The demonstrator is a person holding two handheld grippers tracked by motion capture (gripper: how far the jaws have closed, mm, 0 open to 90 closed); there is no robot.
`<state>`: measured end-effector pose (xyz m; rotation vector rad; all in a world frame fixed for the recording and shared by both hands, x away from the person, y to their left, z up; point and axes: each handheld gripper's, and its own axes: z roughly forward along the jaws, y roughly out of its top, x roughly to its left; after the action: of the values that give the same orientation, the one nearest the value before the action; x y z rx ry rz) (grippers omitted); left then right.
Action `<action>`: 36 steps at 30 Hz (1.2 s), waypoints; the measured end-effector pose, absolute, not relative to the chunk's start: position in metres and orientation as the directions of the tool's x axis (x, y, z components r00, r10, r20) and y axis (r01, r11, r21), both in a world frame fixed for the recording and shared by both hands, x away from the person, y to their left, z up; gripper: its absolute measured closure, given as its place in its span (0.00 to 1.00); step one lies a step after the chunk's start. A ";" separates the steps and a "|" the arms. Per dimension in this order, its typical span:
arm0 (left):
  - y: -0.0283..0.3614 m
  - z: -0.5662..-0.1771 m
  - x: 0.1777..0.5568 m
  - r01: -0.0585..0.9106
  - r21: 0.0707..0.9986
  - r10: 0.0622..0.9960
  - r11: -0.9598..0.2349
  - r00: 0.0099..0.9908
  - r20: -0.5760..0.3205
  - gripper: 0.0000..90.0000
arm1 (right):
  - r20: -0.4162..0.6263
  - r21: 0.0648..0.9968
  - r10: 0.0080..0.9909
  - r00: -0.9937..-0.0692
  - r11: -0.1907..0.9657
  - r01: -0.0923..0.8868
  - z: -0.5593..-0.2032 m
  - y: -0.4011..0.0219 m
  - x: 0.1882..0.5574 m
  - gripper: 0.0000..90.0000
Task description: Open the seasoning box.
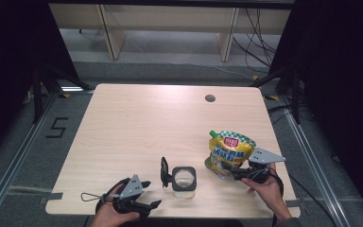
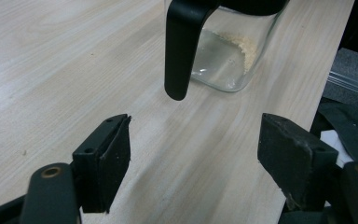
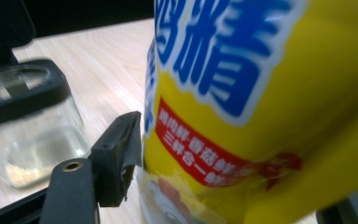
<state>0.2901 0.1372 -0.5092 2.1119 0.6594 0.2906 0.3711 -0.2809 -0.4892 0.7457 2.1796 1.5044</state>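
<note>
High view: the right tool point(image 1: 242, 173) holds the yellow bag point(image 1: 229, 152) standing by the jar point(image 1: 184, 179) on the surface point(image 1: 137, 123). Its grip looks loose, so the bag may tip. The left tool point(image 1: 147, 194) waits open.

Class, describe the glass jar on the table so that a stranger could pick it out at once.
Start at the table's near edge, between the two hands. The jar stands there, left of the yellow pouch. It alone is clear glass, with a black rim and a black handle.
</note>
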 end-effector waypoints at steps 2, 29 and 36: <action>0.138 -0.509 0.290 0.346 0.804 0.549 -0.484 0.836 -0.029 0.28 | -0.012 0.940 0.628 -0.778 0.273 0.206 -0.491 -0.279 0.371 0.38; 0.137 -0.509 0.289 0.350 0.809 0.545 -0.473 0.838 -0.044 0.29 | 0.071 0.922 0.839 -0.539 0.151 0.356 -0.479 -0.246 0.335 0.46; 0.137 -0.508 0.289 0.355 0.807 0.548 -0.471 0.835 -0.047 0.29 | 0.141 0.949 0.752 -0.644 0.082 0.304 -0.487 -0.259 0.342 0.32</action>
<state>0.2886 0.1370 -0.5084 2.1126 0.6593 0.2729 0.3417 -0.2592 -0.4872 1.0433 1.9823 1.5828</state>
